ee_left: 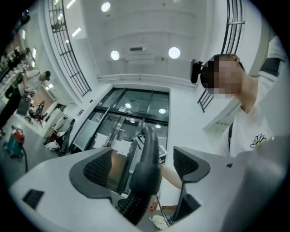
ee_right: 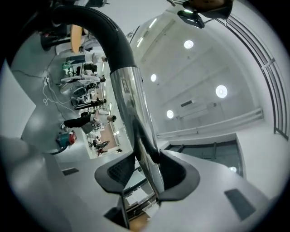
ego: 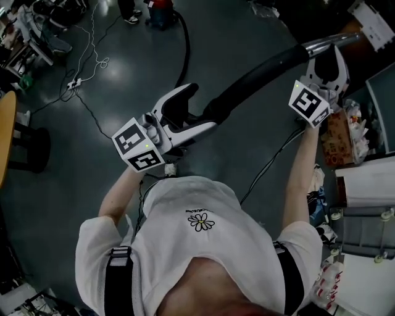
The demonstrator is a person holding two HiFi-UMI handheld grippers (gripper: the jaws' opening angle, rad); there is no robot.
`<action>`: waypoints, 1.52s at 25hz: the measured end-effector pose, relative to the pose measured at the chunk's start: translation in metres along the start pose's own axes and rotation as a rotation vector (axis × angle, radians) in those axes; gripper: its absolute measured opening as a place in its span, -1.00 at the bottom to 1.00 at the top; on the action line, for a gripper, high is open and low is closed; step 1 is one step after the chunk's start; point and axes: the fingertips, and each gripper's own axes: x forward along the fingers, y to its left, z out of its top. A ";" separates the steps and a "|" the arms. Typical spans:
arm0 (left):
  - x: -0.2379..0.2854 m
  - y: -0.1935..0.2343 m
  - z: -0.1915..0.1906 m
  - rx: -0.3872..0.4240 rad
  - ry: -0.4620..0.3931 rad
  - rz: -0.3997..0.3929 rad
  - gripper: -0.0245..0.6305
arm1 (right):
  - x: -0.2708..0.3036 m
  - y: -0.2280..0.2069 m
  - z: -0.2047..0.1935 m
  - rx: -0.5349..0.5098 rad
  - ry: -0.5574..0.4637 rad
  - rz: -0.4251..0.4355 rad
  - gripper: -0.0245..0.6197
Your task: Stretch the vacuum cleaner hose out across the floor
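Left gripper (ee_left: 144, 165) is wide open, with the hose (ego: 259, 74) passing between its pads untouched. Right gripper (ee_right: 145, 171) is clamped on the chrome tube (ee_right: 129, 104) at the hose's upper end. The hose lies slantwise between my two hands, then drops past the left one and trails off to the vacuum (ego: 162, 11). I judge the left must close before I pull.

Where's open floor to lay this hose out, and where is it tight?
Bare floor lies between the black hose and the wand, and between the hose and the power strip. Crowded: boxes at right, round table at left.
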 end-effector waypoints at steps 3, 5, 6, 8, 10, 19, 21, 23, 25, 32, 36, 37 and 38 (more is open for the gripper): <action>0.014 -0.001 0.026 0.005 0.044 -0.147 0.31 | 0.005 0.002 0.015 -0.080 -0.054 0.000 -0.39; 0.035 -0.009 0.038 0.029 0.105 -0.273 0.31 | 0.007 0.004 0.033 -0.127 -0.114 0.014 -0.39; 0.046 -0.015 0.039 0.045 0.147 -0.335 0.31 | 0.007 0.006 0.043 -0.142 -0.144 0.026 -0.38; 0.066 -0.024 0.034 0.063 0.241 -0.441 0.31 | 0.003 0.012 0.063 -0.148 -0.197 0.060 -0.38; 0.083 -0.037 0.018 0.030 0.336 -0.543 0.31 | -0.002 0.016 0.082 -0.138 -0.236 0.101 -0.38; 0.090 -0.144 -0.037 -0.489 0.425 -1.024 -0.59 | -0.046 0.047 0.104 -0.070 -0.343 0.366 -0.36; 0.093 -0.152 -0.054 -0.518 0.413 -0.975 -0.65 | -0.060 0.059 0.098 -0.063 -0.356 0.458 -0.35; 0.096 -0.156 -0.068 -0.535 0.401 -0.924 -0.65 | -0.072 0.070 0.089 -0.024 -0.354 0.552 -0.32; 0.098 -0.155 -0.078 -0.546 0.399 -0.871 -0.65 | -0.079 0.082 0.082 0.037 -0.336 0.640 -0.28; 0.102 -0.141 -0.102 -0.397 0.431 -0.690 -0.64 | -0.051 0.037 0.031 0.847 -0.101 0.635 -0.23; 0.102 -0.128 -0.102 -0.315 0.390 -0.598 -0.65 | -0.059 0.012 0.006 1.462 0.023 0.802 -0.23; 0.102 -0.125 -0.099 -0.314 0.370 -0.586 -0.65 | -0.067 0.027 0.025 1.496 0.050 0.954 -0.23; 0.102 -0.122 -0.096 -0.319 0.352 -0.577 -0.65 | -0.073 0.044 0.047 1.530 0.073 1.102 -0.23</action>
